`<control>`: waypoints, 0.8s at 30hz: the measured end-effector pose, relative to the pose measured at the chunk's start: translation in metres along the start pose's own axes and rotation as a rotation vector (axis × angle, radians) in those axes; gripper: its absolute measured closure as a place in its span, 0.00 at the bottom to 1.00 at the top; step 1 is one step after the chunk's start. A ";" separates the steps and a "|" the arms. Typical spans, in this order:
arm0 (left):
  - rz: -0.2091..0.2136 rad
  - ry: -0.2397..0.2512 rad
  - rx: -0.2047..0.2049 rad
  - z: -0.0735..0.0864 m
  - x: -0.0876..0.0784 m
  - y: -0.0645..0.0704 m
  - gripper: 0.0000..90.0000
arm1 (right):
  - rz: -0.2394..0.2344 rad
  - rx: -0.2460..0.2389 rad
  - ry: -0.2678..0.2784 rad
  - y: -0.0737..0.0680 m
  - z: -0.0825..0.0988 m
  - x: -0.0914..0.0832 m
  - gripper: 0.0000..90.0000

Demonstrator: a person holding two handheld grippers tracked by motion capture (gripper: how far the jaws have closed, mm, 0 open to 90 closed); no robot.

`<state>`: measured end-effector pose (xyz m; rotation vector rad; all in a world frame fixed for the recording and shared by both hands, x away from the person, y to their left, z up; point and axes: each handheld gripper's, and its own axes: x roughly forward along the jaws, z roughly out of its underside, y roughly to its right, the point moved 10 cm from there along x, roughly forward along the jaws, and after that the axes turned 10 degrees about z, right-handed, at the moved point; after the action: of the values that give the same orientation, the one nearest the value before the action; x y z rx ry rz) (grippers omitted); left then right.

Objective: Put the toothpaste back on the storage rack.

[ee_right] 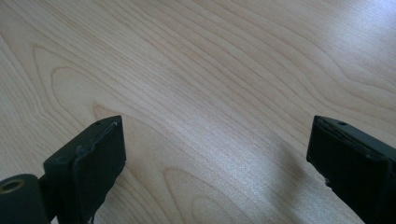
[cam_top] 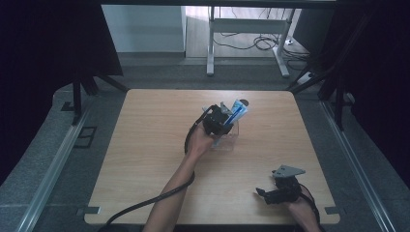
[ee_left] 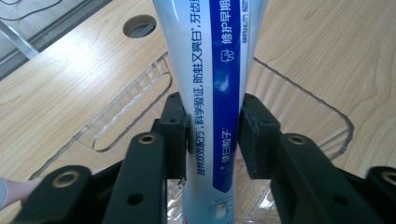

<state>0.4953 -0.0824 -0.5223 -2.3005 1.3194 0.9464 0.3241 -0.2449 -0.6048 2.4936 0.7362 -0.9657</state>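
A white and blue toothpaste tube [ee_left: 210, 70] stands upright in a clear plastic holder [ee_left: 130, 107] near the middle of the wooden table [cam_top: 154, 145]. My left gripper [ee_left: 212, 130] has its pads against both sides of the tube, just above the holder's rim. From above, the tube [cam_top: 238, 108] sticks up out of the holder [cam_top: 231, 139], with the left gripper [cam_top: 226, 122] right beside it. My right gripper [cam_top: 263, 193] rests near the table's front right corner. Its jaws [ee_right: 217, 154] stand wide apart over bare wood with nothing between them.
A round cable hole [ee_left: 140, 25] is cut in the tabletop just behind the holder. Beyond the table's far edge stands a white desk frame [cam_top: 246, 29] with cables on the floor. Dark curtains hang on both sides.
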 end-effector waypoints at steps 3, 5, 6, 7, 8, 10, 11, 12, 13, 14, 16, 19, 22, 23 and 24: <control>-0.002 0.002 0.002 0.000 0.001 0.001 0.64 | 0.001 0.001 -0.001 0.000 0.000 0.000 0.05; -0.007 -0.006 0.012 0.000 0.002 0.002 0.59 | 0.001 0.000 -0.001 0.000 0.000 0.000 0.05; -0.011 -0.010 0.020 0.000 0.002 0.003 0.56 | 0.002 0.000 -0.001 0.000 0.000 0.000 0.05; -0.016 -0.010 0.025 0.000 0.002 0.003 0.55 | 0.001 0.001 -0.001 0.000 0.000 0.000 0.05; -0.015 -0.011 0.026 0.000 0.002 0.003 0.53 | 0.001 0.001 0.000 0.000 0.000 0.000 0.05; -0.012 -0.010 0.027 0.000 0.002 0.004 0.51 | 0.001 0.001 0.000 0.000 0.000 0.000 0.05; -0.008 -0.005 0.020 -0.001 0.001 0.005 0.49 | 0.001 0.001 -0.001 0.000 0.000 0.000 0.05; -0.002 -0.001 0.016 -0.001 0.000 0.005 0.47 | 0.001 0.001 -0.001 0.000 0.000 0.000 0.05; 0.002 0.003 0.013 -0.002 -0.001 0.006 0.45 | 0.000 0.001 -0.003 0.000 0.001 0.000 0.05; 0.006 0.007 0.008 -0.003 -0.002 0.006 0.43 | -0.001 0.001 -0.004 0.000 0.001 0.000 0.05; 0.018 0.012 0.005 -0.005 -0.005 0.007 0.40 | 0.000 0.001 -0.005 0.000 0.001 0.000 0.05; 0.026 0.019 0.004 -0.008 -0.011 0.008 0.35 | -0.002 0.000 -0.008 0.000 0.001 0.001 0.05; 0.030 0.014 0.001 -0.009 -0.015 0.009 0.29 | -0.002 -0.001 -0.009 -0.001 0.002 0.001 0.05; 0.029 0.010 0.005 -0.009 -0.017 0.010 0.26 | -0.003 -0.001 -0.009 -0.001 0.002 0.001 0.05; 0.028 0.016 0.007 -0.010 -0.018 0.010 0.26 | -0.002 -0.003 -0.008 -0.001 0.001 0.001 0.05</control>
<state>0.4838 -0.0819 -0.5018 -2.2944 1.3621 0.9330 0.3235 -0.2443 -0.6069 2.4852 0.7376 -0.9743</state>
